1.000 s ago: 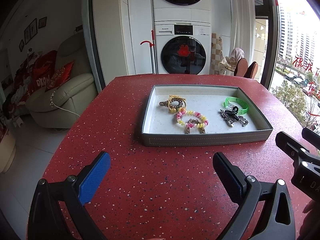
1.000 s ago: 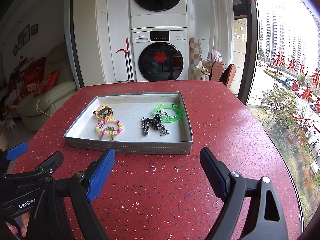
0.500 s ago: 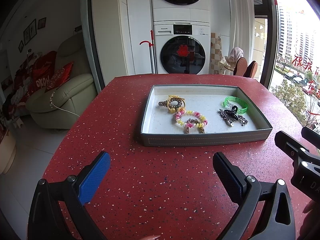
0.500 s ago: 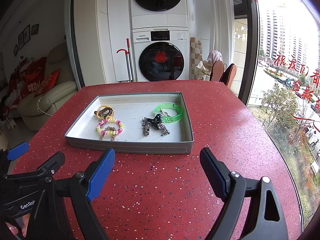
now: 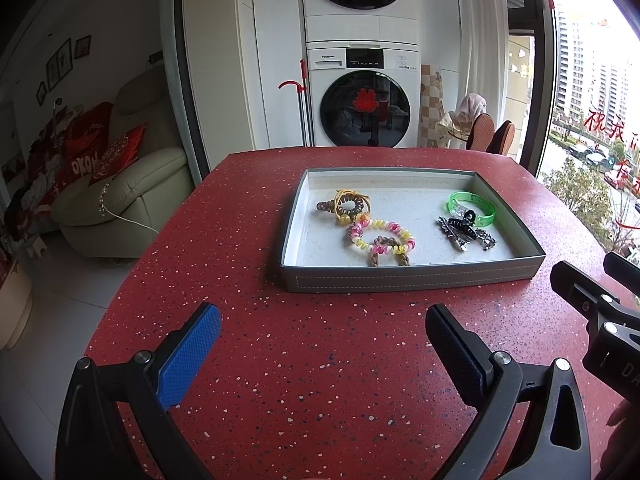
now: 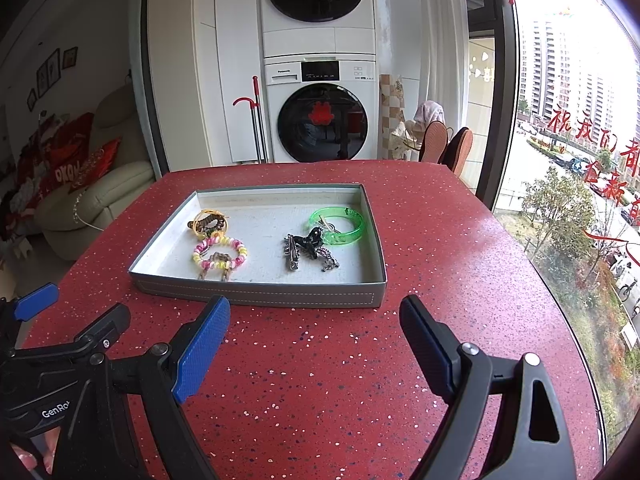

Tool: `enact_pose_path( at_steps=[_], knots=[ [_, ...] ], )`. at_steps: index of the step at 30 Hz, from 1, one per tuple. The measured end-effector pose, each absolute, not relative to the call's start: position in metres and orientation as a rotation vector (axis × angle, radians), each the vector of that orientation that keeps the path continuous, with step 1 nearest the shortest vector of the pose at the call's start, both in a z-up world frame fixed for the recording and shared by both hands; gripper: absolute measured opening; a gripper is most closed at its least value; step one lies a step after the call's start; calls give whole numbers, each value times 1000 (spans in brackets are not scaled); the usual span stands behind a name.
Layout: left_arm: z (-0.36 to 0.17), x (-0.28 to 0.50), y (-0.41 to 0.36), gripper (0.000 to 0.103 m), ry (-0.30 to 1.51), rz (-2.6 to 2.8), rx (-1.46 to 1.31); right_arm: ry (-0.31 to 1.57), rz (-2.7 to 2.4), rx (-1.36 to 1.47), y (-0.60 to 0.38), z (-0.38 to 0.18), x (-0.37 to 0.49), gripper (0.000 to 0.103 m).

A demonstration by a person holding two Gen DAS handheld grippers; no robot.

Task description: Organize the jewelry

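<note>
Red speckled counter w/ shallow grey tray set toward far half, white-lined inside.

Tray contents, L to R in left wrist view:
- brown coil hair tie w/ yellow band, far-left area of tray.
- pink/yellow spiral bracelet, just nearer than the coil tie, edges touching or nrly so.
- brown braided piece lying inside/over near part of the spiral bracelet; ends reach toward tray's front wall.
- black claw clip and silver clips clustered right of centre, touching each other.
- green translucent bangle at far-right, claw clip overlapping its near edge.

Same layout in right wrist view: tray, spiral bracelet, bangle, claw clip.

Left hand-held gripper: released, fingers spread wide, blue pad visible, nothing between. Hovers over bare counter, short of tray's front wall, no contact w/ tray.

Right hand-held gripper: also released, wide spread, empty. Nearer the tray; left fingertip sits just in front of tray's front wall, apart from it.

Both grippers side by side; each shows at the edge of the other's view.

Bkgd: stacked washer/dryer, cream sofa at left, window w/ tower blocks at right.
</note>
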State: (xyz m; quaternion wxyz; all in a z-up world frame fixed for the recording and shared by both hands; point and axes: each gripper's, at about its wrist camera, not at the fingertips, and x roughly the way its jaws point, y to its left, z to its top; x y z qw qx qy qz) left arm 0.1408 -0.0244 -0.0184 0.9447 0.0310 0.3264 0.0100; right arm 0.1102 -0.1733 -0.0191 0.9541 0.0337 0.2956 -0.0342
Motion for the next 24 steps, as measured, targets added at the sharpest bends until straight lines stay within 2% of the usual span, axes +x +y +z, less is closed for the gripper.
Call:
enact_pose_path(
  at_steps=[24],
  knots=[
    [-18, 144, -20, 103, 664, 9, 51, 600, -67, 64, -171, -19, 110, 89]
  ],
)
